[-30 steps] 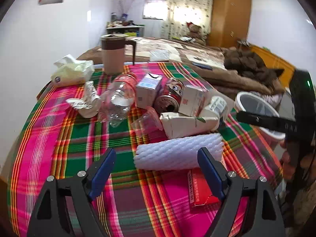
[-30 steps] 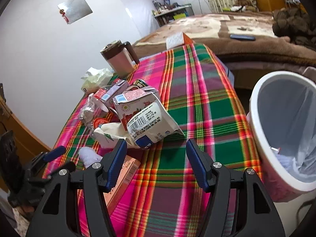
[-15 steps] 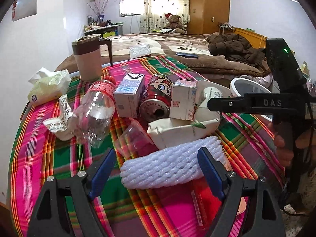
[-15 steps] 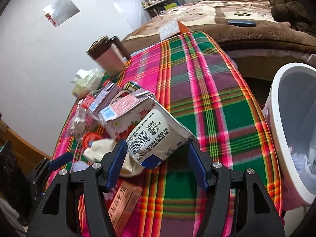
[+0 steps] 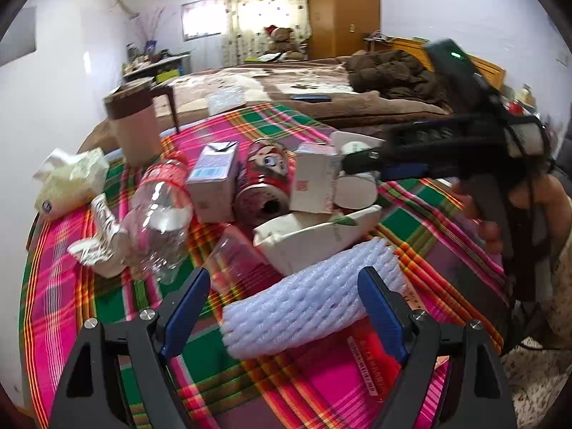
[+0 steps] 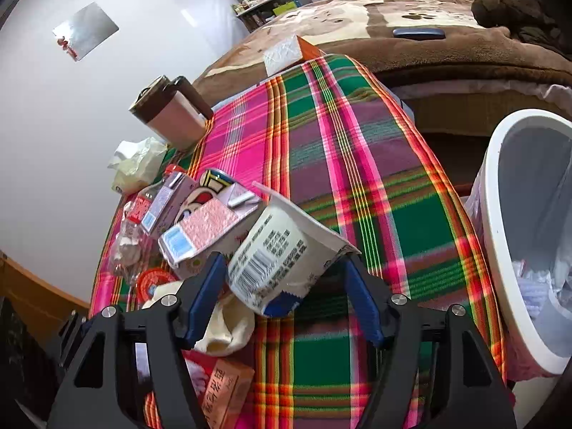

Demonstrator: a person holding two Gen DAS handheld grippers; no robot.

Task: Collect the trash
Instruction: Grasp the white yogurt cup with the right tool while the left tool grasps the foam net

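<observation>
- The tabletop (image 5: 71,307) is covered with a plaid cloth in pink, green and orange, and it stands against a white wall (image 5: 53,82) on its left side.
- At the far left of the tabletop lies a pale plastic bag (image 5: 71,178), and just behind it a tall brown and beige mug (image 5: 134,125) stands upright.
- Next comes crumpled foil (image 5: 103,246), touching a clear plastic bottle (image 5: 161,218) that lies on its side.
- In the middle the trash is packed together: a small carton (image 5: 211,182), a red can (image 5: 264,182) lying with its mouth to the camera, and a second carton (image 5: 314,182).
- In front of these lie a white paper bag (image 5: 314,239) and a white foam net sleeve (image 5: 311,307), which rests partly on a red box (image 5: 371,354).
- The left gripper (image 5: 282,304) has its fingers spread, one on each side of the foam net sleeve; the sleeve lies between them and they do not press on it.
- The right gripper (image 6: 282,289) has its fingers moving apart around a white yogurt cup (image 6: 279,254), which lies on its side at the right end of the pile; I cannot tell if the pads touch it.
- To the right of the tabletop, lower down, stands a white trash bin (image 6: 500,214) with a liner and some waste inside.
- Behind the tabletop there is a bed (image 5: 286,82) with a brown blanket, and further back a curtained window (image 5: 261,10) and a wooden wardrobe (image 5: 339,7).
</observation>
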